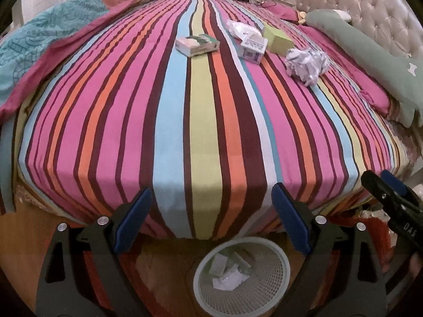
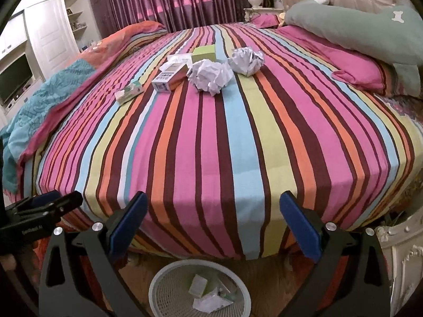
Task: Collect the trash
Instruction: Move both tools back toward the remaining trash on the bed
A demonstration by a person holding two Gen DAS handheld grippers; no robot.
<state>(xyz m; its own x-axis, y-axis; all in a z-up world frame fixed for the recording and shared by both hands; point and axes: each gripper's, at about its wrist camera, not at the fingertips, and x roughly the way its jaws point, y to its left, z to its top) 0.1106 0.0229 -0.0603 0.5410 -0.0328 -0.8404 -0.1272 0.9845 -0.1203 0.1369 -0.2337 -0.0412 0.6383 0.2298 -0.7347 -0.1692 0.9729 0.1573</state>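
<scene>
Both tools, left (image 1: 211,219) and right (image 2: 212,223), gape empty above the white mesh wastebasket (image 2: 164,285). The crumpled white paper ball (image 2: 210,76), mid-bed toward the striped bed's (image 2: 211,145) headboard end, looks light and crushable; pinch across its middle.

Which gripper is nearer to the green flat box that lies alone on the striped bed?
Left, probably. The green flat box lies ahead of the left gripper, slightly left of centre. From the right gripper it sits farther off to the left. Both hover open above the basket.

Striped cloth bedsheet (image 1: 201,121), crumpled paper (image 2: 211,75), plastic mesh basket (image 1: 275,290)
</scene>
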